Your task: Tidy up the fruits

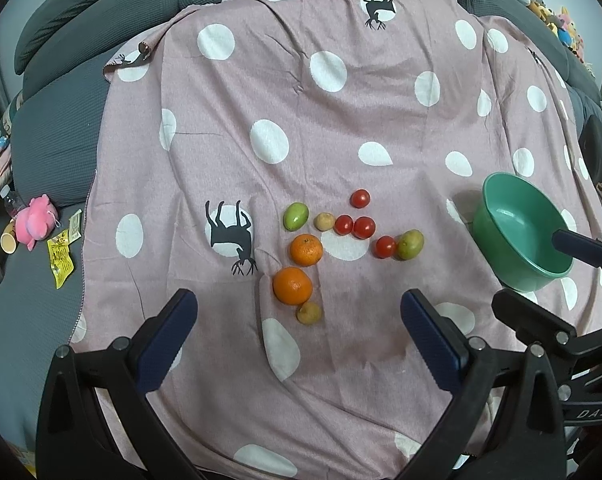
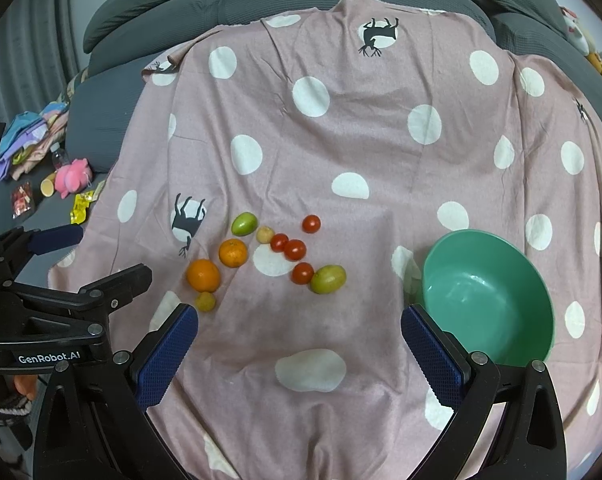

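1. From my left wrist: my left gripper (image 1: 299,322) hangs over the pink spotted blanket (image 1: 341,120), jaws spread wide, nothing between them.
2. Ahead of it I count ten fruits lying loose on the blanket: two oranges (image 1: 292,285), four red tomatoes (image 1: 364,227), two green fruits (image 1: 295,216) and two small yellowish fruits (image 1: 309,313).
3. The near orange touches one yellowish fruit; the second orange (image 1: 306,250) sits just beyond it. Three tomatoes cluster near the middle and the fourth (image 1: 360,198) lies apart, farther back.
4. One green bowl (image 1: 517,232) stands to the right of the fruit with no fruit in it. My right gripper (image 1: 541,276) shows beside it.
5. From my right wrist: my right gripper (image 2: 299,320) is also wide open and holds nothing.
6. The same count holds here: two oranges (image 2: 203,275), four tomatoes (image 2: 294,249), two green fruits (image 2: 328,279), two yellowish fruits (image 2: 205,302).
7. The bowl (image 2: 489,292) sits just beside my right finger (image 2: 431,350), and no fruit lies in it.
8. My left gripper (image 2: 101,256) shows at the left edge, open, near the blanket's border.
9. Off the blanket on the grey couch (image 2: 97,136) lies one pink plush toy (image 2: 73,176).
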The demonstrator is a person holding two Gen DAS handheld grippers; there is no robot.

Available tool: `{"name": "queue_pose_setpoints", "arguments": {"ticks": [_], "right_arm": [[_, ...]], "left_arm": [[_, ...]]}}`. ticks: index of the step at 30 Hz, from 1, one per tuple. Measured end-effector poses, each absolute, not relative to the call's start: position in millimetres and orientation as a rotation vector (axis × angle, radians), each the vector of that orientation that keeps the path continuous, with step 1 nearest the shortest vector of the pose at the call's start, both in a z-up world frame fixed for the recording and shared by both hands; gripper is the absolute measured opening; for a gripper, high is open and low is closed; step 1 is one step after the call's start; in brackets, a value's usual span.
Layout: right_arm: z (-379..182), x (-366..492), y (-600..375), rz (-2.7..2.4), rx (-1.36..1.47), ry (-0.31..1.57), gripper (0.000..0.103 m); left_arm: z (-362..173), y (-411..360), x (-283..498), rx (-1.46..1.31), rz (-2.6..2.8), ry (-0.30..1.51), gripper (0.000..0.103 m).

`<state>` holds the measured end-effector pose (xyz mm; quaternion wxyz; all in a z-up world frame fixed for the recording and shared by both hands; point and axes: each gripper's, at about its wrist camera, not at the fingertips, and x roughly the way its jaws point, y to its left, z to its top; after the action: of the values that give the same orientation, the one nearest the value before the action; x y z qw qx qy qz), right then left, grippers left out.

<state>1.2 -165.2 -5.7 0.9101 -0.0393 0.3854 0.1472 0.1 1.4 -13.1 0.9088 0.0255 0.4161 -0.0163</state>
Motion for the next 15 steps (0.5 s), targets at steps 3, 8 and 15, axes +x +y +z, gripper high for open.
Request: {"name": "queue_pose_setpoints", "arguments": {"ticks": [3,8,15], "right_arm": [[-5.4,1.3,-165.1,0.303,-0.081,0.795,0.102],[-4.7,1.1,-165.4,0.304,-0.081,0.796,0.102],[-7.6,0.9,-166.0,0.302,-0.080,0.797,0.102]], "left_arm": [[-12.5,1.0,0.2,0.054,-0.034,0.859,0.102],[-12.9,1.0,0.3,0.054,-0.034,0.860,0.102],[-15.3,-0.8,1.4,0.057,-0.036,0.866,0.102]]}}
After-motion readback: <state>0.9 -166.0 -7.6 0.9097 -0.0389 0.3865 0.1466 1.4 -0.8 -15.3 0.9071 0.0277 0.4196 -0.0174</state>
